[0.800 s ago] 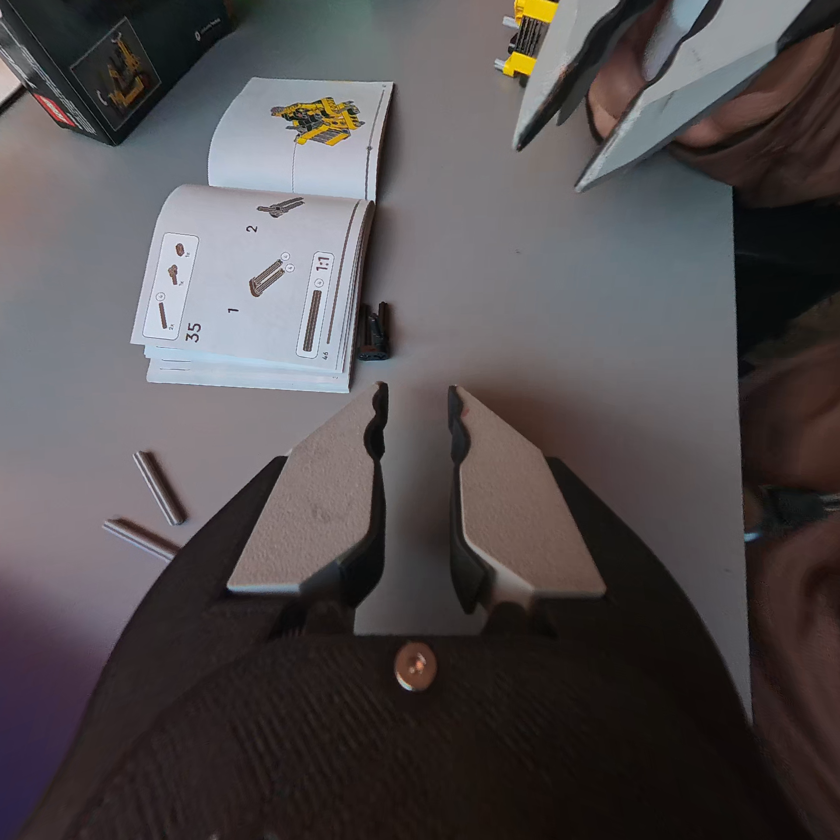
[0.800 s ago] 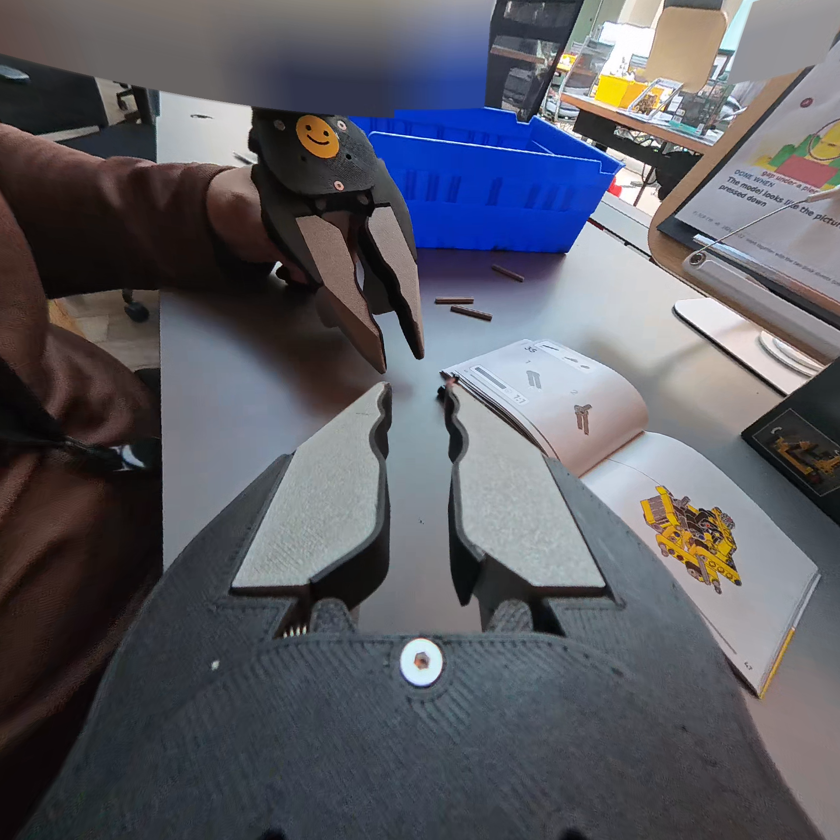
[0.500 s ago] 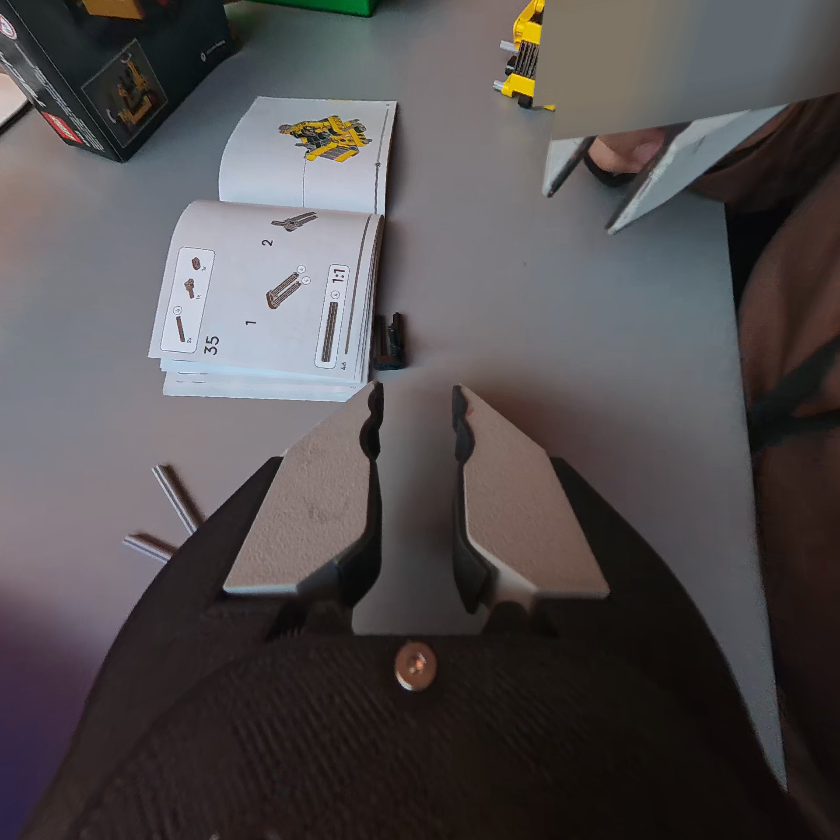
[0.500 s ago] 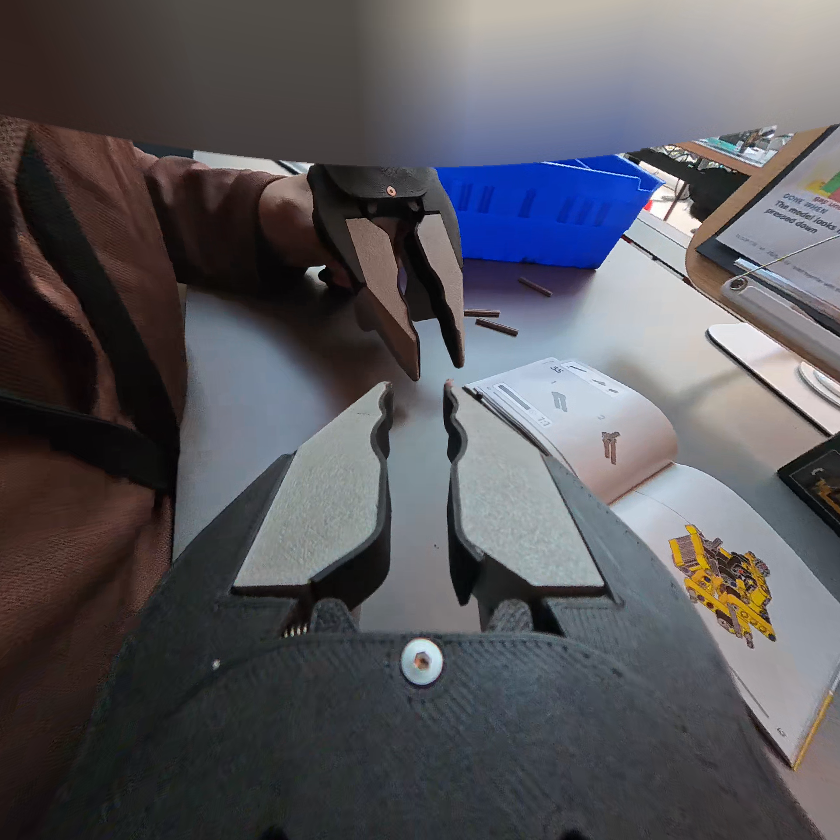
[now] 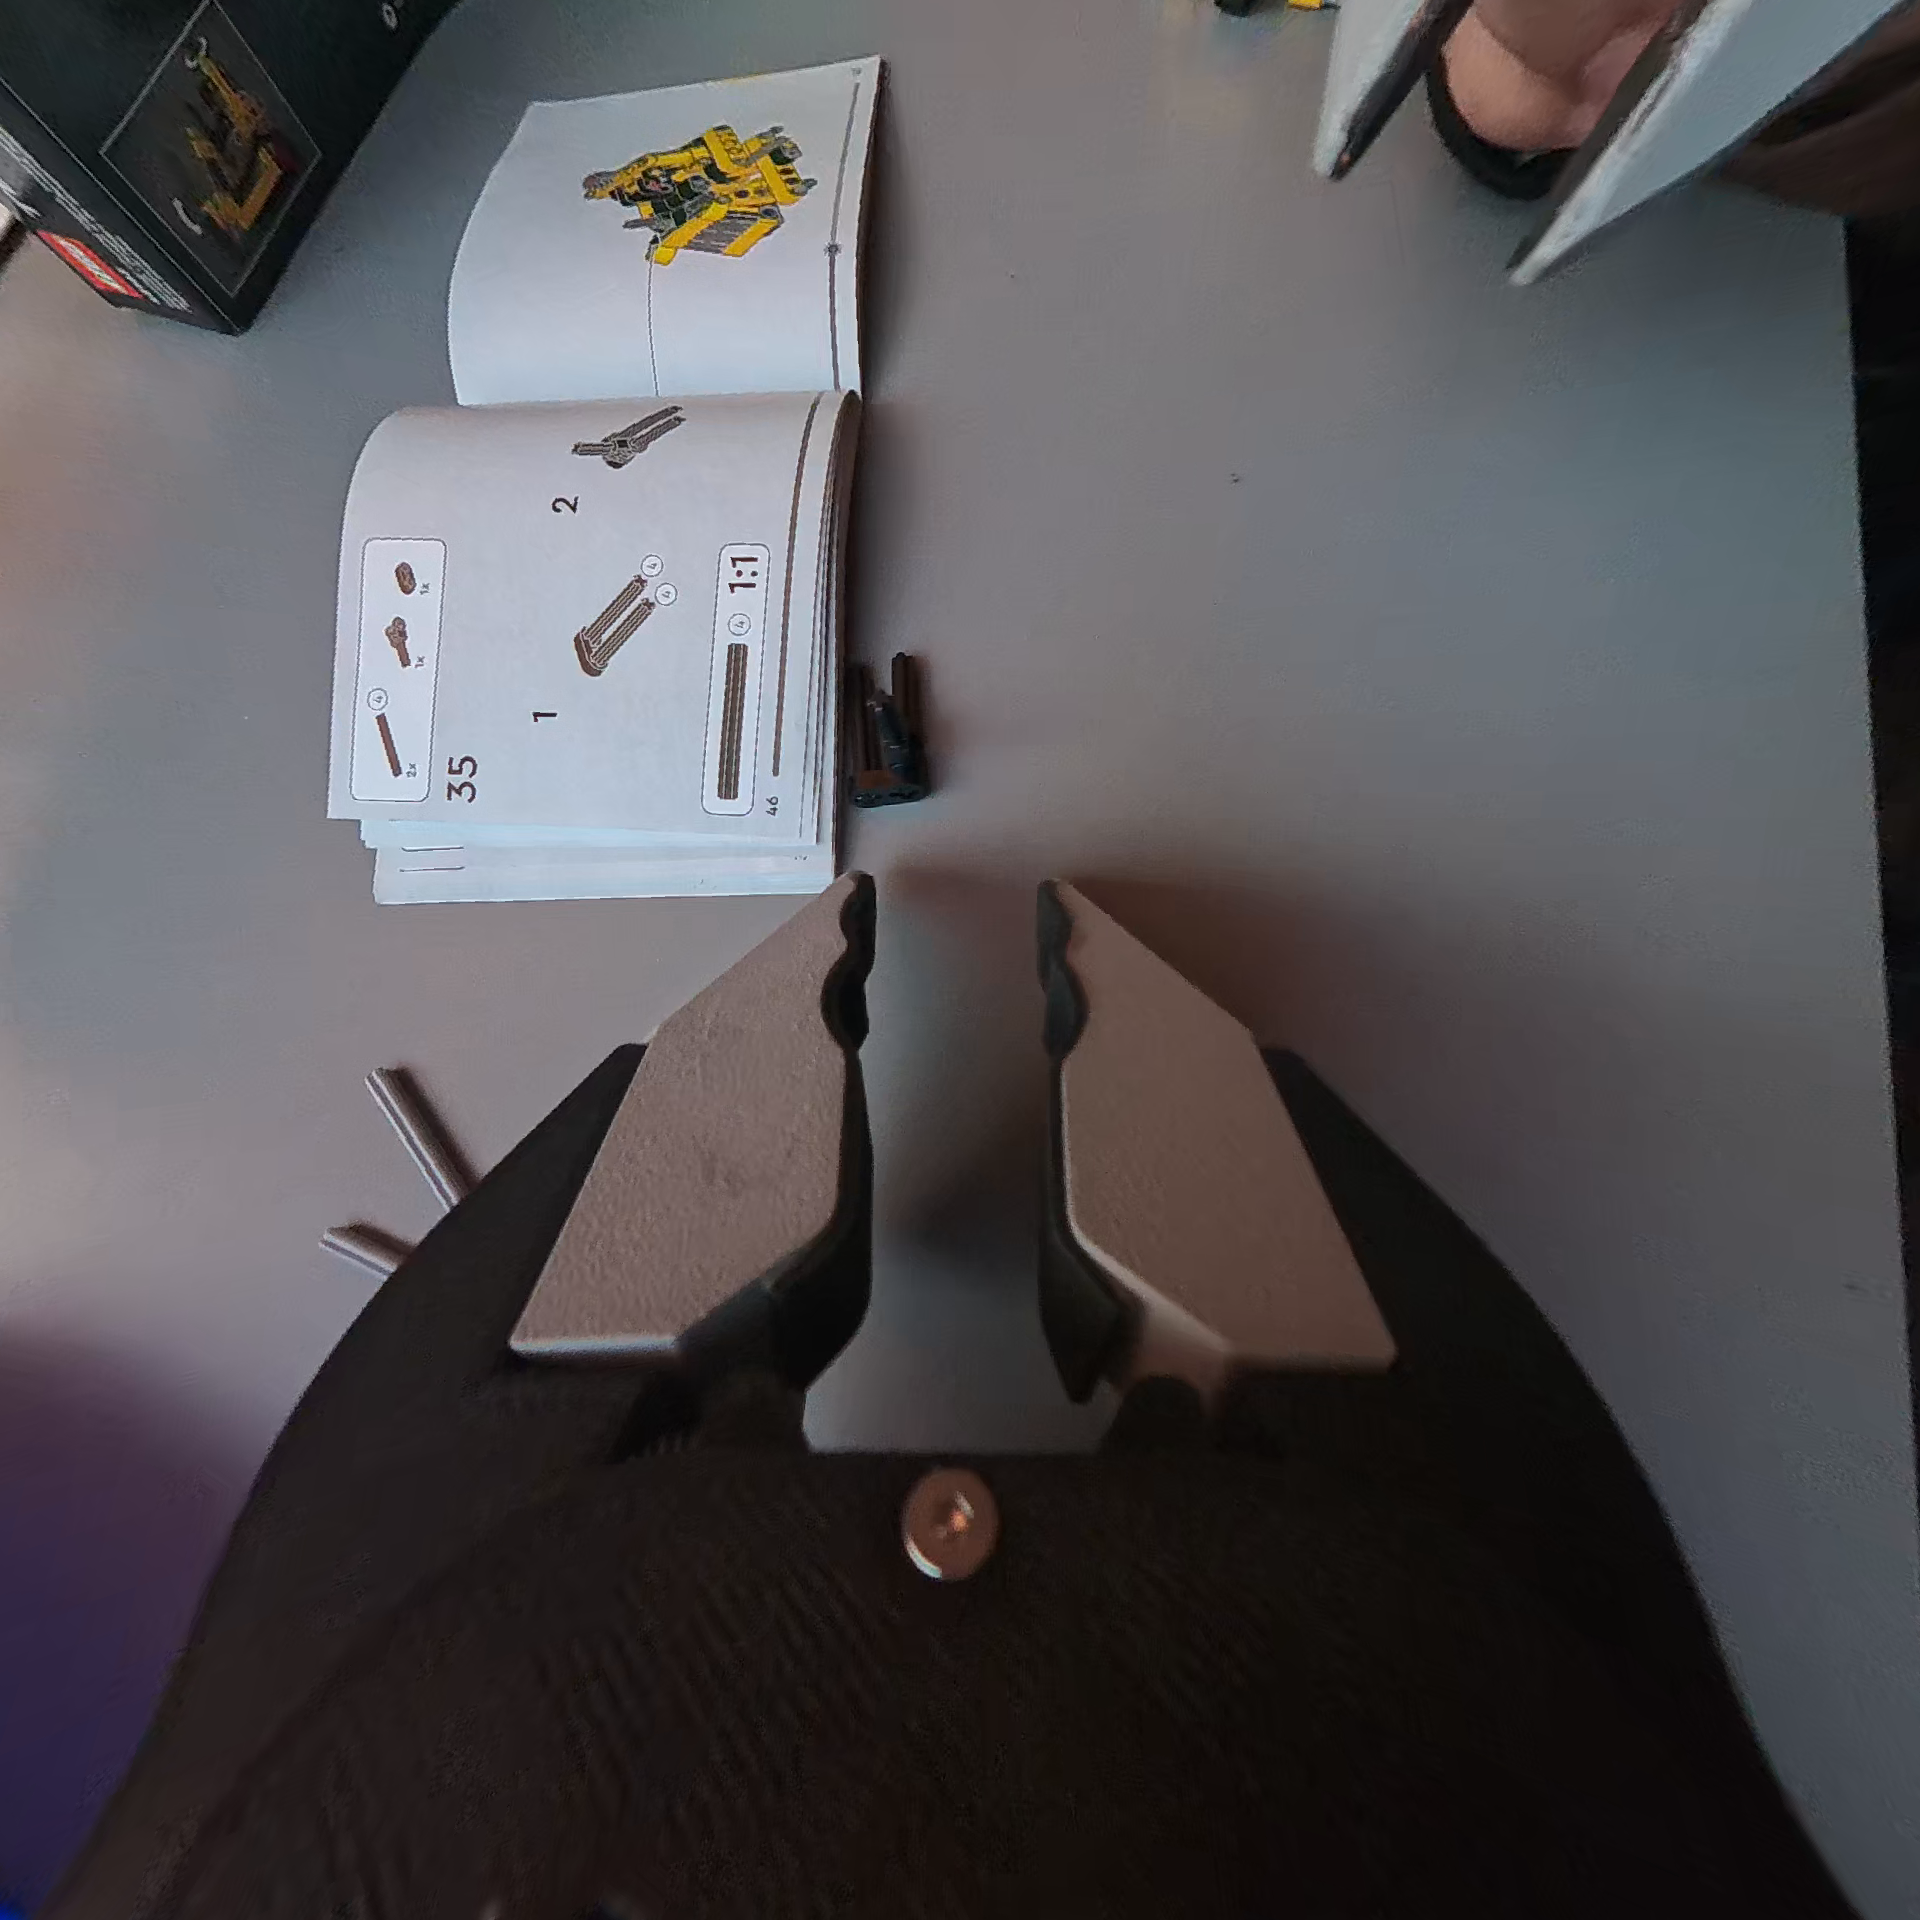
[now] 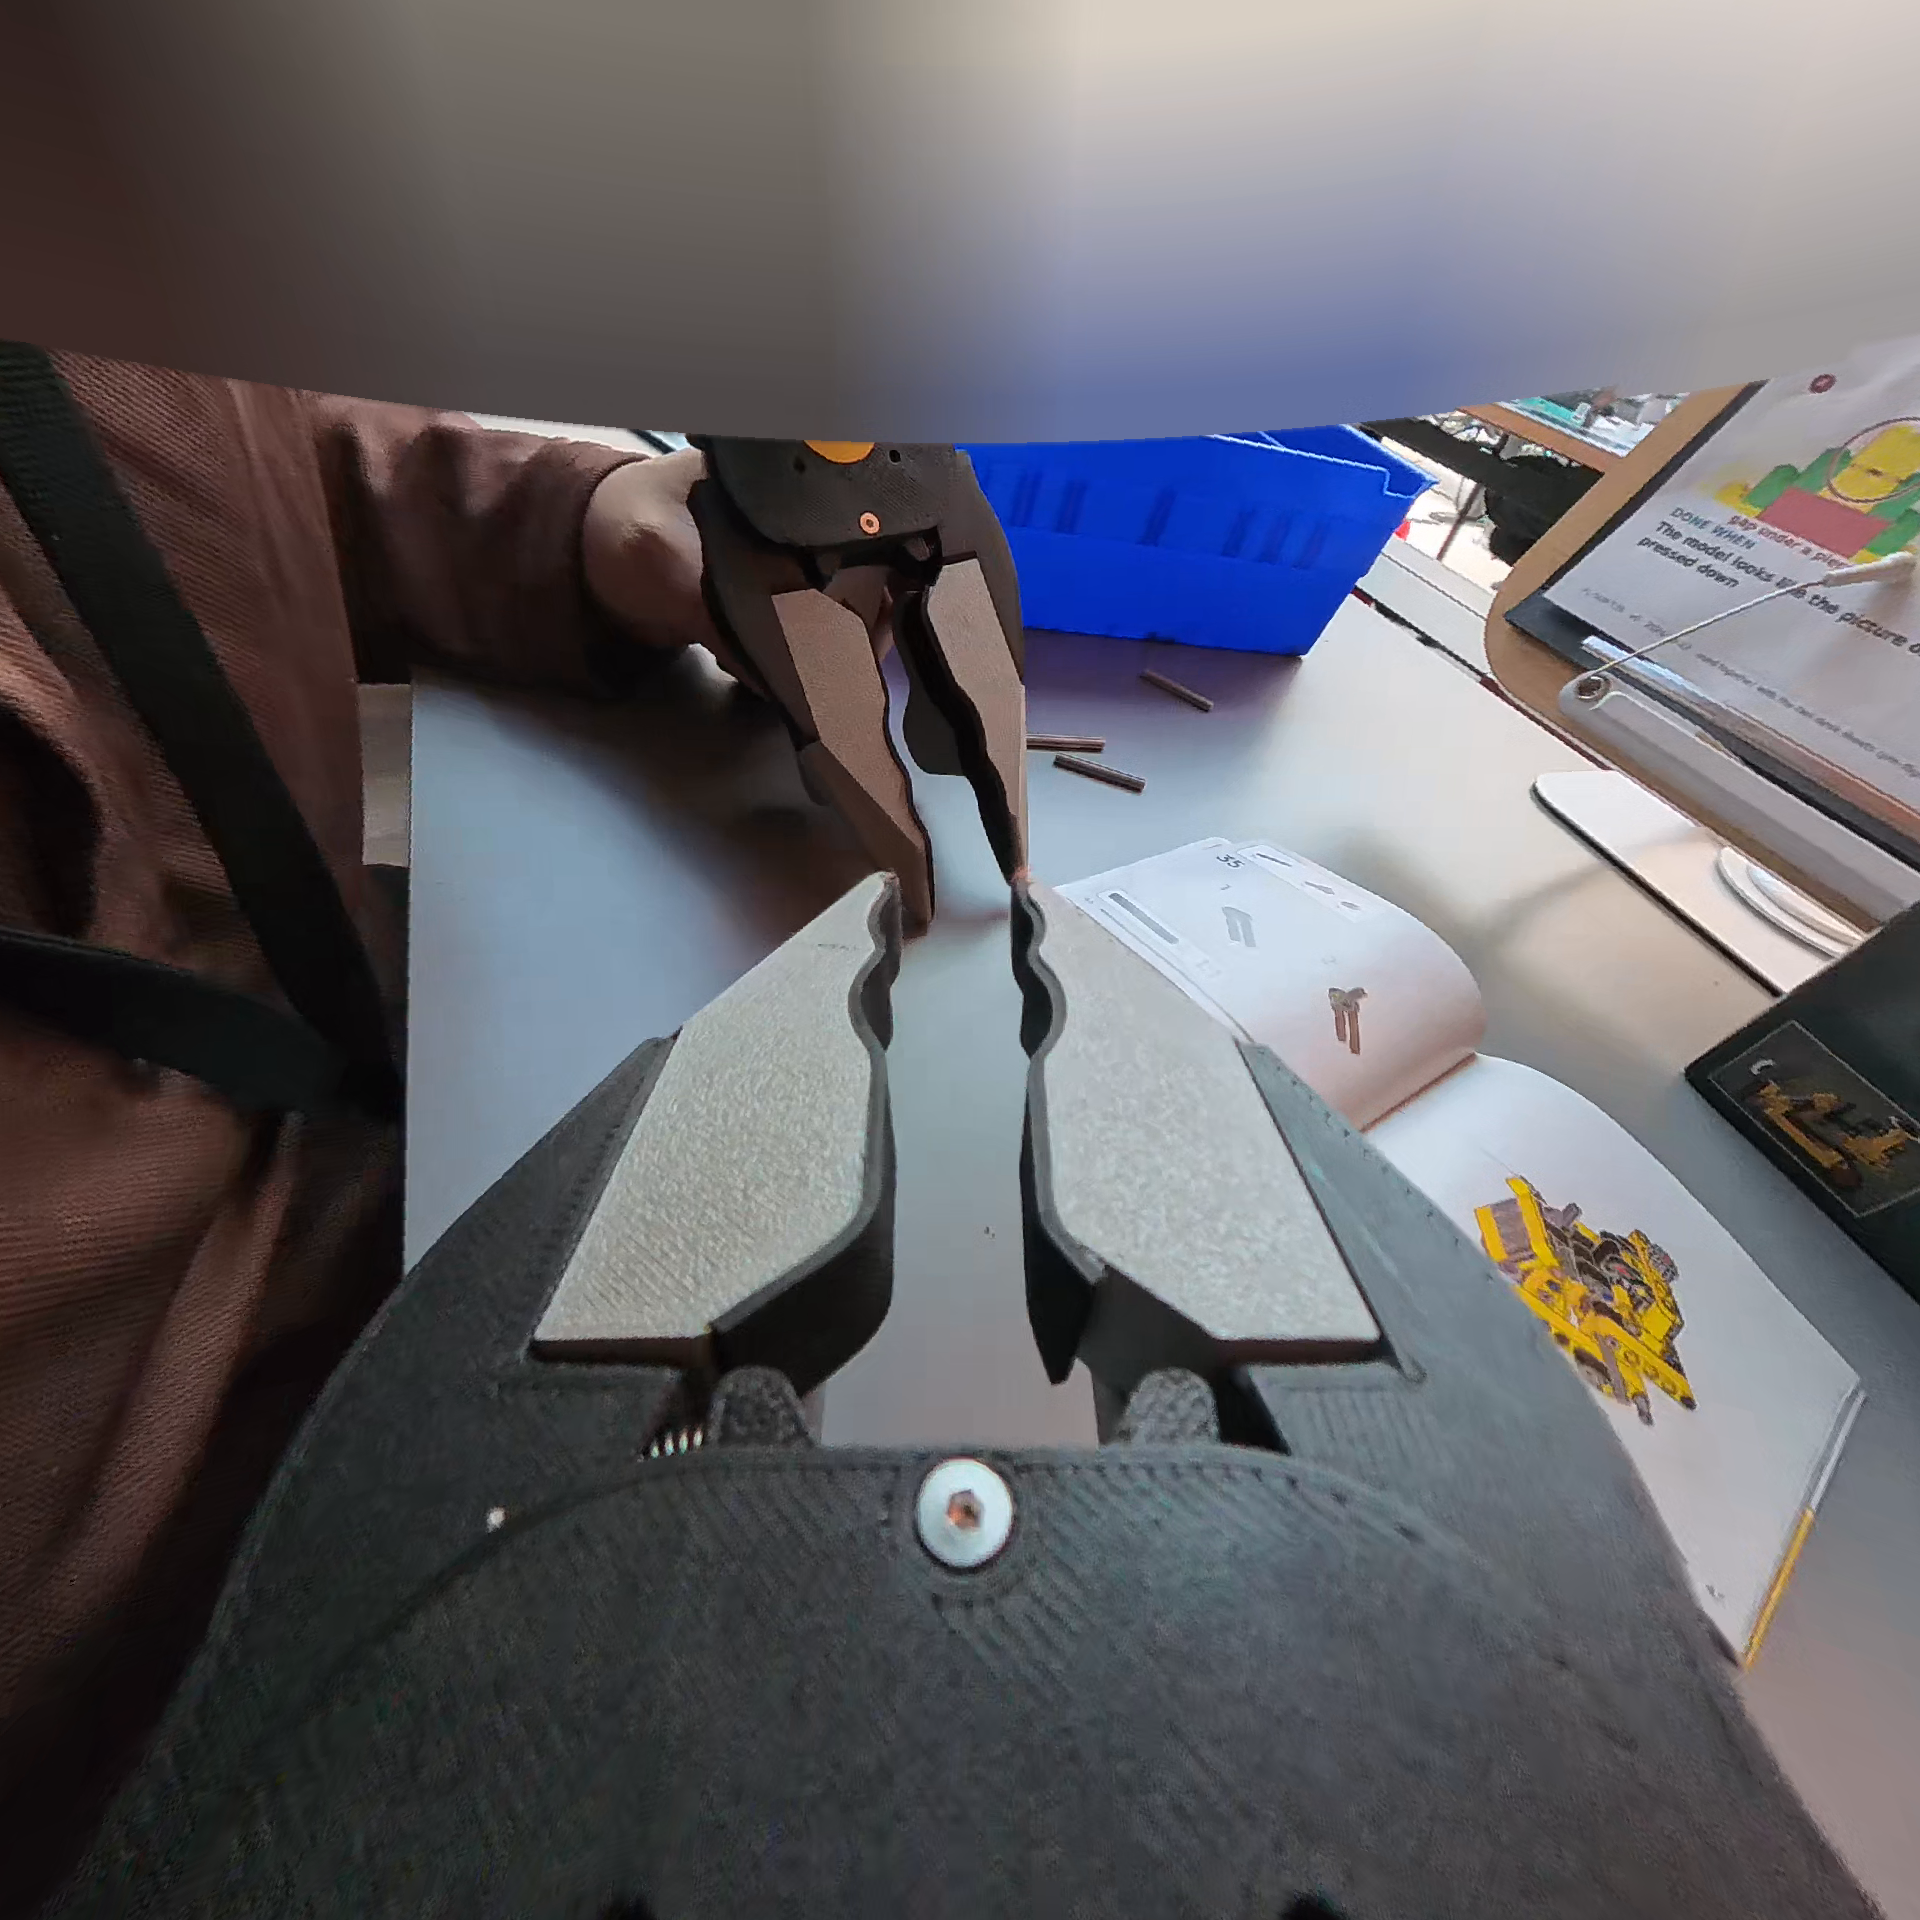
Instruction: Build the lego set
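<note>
A small black lego assembly [image 5: 886, 732] lies on the grey table [image 5: 1351, 675] beside the open instruction booklet [image 5: 592, 623]. My left gripper [image 5: 956, 894] is open and empty, low over the table, with its tips just short of the assembly. My right gripper [image 6: 956, 891] is open and empty. It faces the left gripper, whose fingers [image 6: 852, 727] reach down to the table right in front of the right tips. The right gripper also shows in the left wrist view [image 5: 1429, 213] at the top right. The assembly does not show in the right wrist view.
Two grey axles [image 5: 410, 1132] lie left of the left gripper. Brown axles [image 6: 1098, 772] lie near a blue bin [image 6: 1174, 551]. The black set box [image 5: 156, 156] stands beyond the booklet. A monitor stand [image 6: 1662, 852] is at the right. The table edge [image 5: 1860, 727] runs along the person's side. The left gripper's tips are roughly 11 centimetres from the right gripper's.
In the right wrist view the left gripper has come lower and nearer, until its tips meet the right gripper's tips. Both grippers stay open and empty.
</note>
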`<action>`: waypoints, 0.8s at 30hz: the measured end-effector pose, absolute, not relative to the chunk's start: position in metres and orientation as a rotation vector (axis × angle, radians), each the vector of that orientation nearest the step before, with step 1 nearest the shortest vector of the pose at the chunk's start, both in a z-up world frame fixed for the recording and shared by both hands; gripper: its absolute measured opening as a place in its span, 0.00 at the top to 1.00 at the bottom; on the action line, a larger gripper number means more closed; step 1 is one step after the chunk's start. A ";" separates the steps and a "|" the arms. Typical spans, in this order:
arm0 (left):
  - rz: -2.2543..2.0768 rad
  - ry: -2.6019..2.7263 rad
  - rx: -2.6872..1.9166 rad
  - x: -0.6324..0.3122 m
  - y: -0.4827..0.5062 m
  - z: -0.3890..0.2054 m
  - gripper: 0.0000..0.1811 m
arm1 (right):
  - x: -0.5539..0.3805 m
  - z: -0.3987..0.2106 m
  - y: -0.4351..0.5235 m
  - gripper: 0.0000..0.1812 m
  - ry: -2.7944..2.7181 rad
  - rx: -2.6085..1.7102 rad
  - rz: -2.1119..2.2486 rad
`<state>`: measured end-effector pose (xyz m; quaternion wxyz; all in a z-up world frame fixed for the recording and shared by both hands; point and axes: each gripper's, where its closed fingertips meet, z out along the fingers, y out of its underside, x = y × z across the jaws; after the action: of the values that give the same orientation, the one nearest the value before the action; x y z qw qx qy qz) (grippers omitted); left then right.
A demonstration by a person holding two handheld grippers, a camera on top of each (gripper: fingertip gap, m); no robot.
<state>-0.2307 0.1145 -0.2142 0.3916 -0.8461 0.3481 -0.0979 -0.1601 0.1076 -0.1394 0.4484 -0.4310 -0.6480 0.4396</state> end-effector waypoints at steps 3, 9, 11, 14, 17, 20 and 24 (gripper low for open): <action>-0.240 0.882 -2.147 -0.231 0.115 -0.214 0.84 | -0.153 -0.136 0.112 0.91 -1.561 -1.067 1.071; -0.288 0.859 -2.171 -0.232 0.115 -0.215 0.84 | -0.148 -0.135 0.112 0.92 -1.557 -1.058 1.078; -0.301 0.851 -2.177 -0.232 0.115 -0.215 0.84 | -0.148 -0.135 0.111 0.92 -1.567 -1.055 1.082; -0.313 0.846 -2.183 -0.232 0.115 -0.215 0.84 | -0.150 -0.137 0.109 0.92 -1.586 -1.050 1.086; -0.343 0.846 -2.190 -0.231 0.114 -0.216 0.85 | -0.152 -0.140 0.113 0.92 -1.600 -1.052 1.053; -0.384 0.850 -2.198 -0.230 0.113 -0.216 0.87 | -0.156 -0.144 0.117 0.92 -1.617 -1.076 1.032; -0.440 0.861 -2.199 -0.227 0.110 -0.216 0.87 | -0.158 -0.144 0.122 0.93 -1.606 -1.100 1.041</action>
<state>-0.2268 0.1103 -0.2160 0.3613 -0.8536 0.3342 -0.1709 -0.1577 0.1222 -0.1440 0.4501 -0.4451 -0.6497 0.4209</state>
